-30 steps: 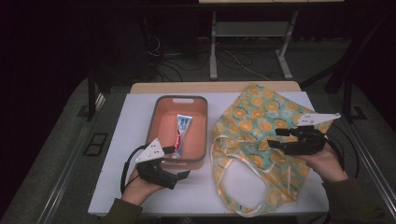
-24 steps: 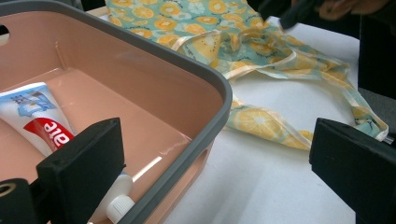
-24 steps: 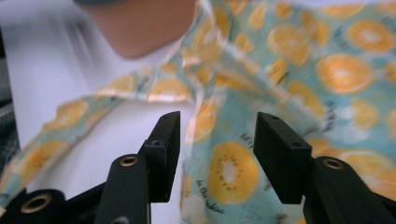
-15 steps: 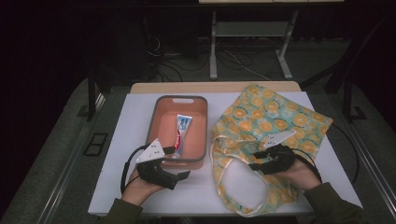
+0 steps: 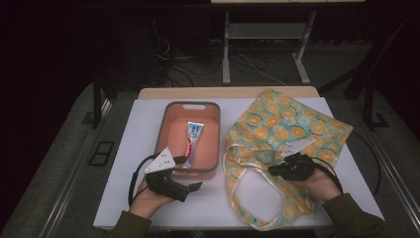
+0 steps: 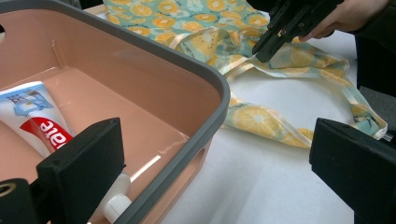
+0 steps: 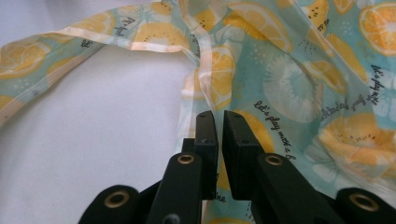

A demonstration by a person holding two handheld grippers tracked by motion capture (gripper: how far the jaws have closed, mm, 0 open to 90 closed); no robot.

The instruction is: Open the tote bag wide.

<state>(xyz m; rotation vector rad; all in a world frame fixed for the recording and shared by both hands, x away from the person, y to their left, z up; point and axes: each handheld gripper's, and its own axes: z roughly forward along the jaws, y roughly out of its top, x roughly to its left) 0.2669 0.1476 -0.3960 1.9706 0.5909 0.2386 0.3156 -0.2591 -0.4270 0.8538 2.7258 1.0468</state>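
right claw (image 7: 219, 122) nearly clenched, low over tote bag (image 5: 287, 124) mouth edge on worktop (image 5: 138, 129), likely to pinch fabric, open bag. left claw (image 5: 194, 186) released beside tub (image 5: 168, 124) holding toothpaste (image 5: 191, 139), waiting.

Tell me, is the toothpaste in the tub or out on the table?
In. The toothpaste lies flat on the floor of the pink tub, with the grey rim all round it.
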